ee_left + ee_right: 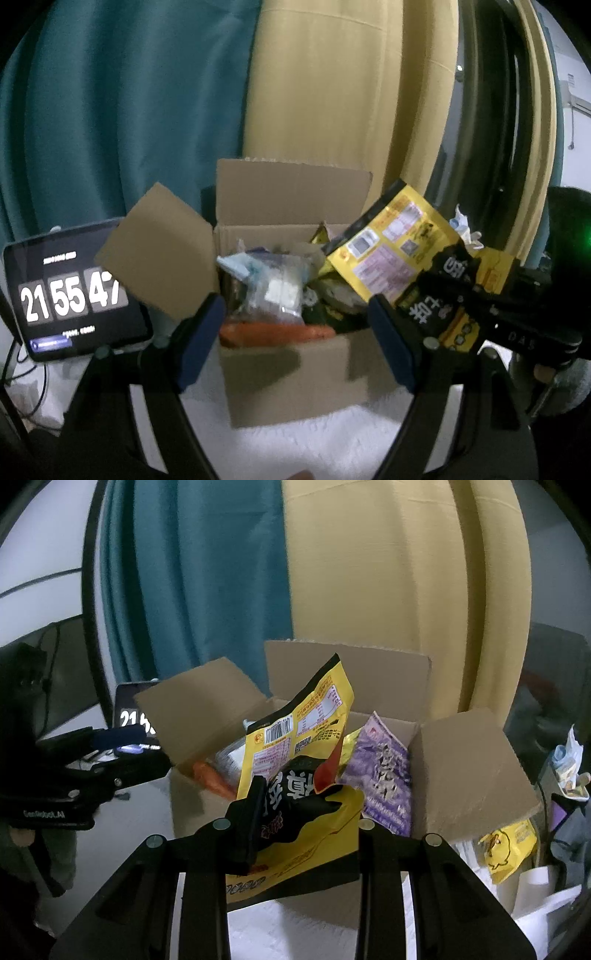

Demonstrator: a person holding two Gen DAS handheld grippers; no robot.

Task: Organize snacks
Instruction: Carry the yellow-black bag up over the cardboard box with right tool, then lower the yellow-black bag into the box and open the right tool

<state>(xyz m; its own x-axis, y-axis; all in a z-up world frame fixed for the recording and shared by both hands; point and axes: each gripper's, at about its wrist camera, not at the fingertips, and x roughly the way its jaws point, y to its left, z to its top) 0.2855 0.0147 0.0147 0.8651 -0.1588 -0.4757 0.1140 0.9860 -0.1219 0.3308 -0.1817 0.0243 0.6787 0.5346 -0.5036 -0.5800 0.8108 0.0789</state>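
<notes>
An open cardboard box (295, 380) stands on a white surface, its flaps up. Inside lie clear packets (273, 284), an orange pack (210, 775) and a purple bag (384, 775). My right gripper (303, 830) is shut on yellow and black snack bags (295, 738), held crumpled over the box's near edge. The same snack bags (391, 243) show at the box's right side in the left wrist view. My left gripper (295, 343) hangs open in front of the box with nothing between its blue pads (199, 343).
A tablet showing a clock (74, 299) leans left of the box. Teal (129, 110) and yellow curtains (332, 92) hang behind. Another yellow snack bag (509, 845) and a heap of clutter (569, 771) lie right of the box. Cables trail at far left.
</notes>
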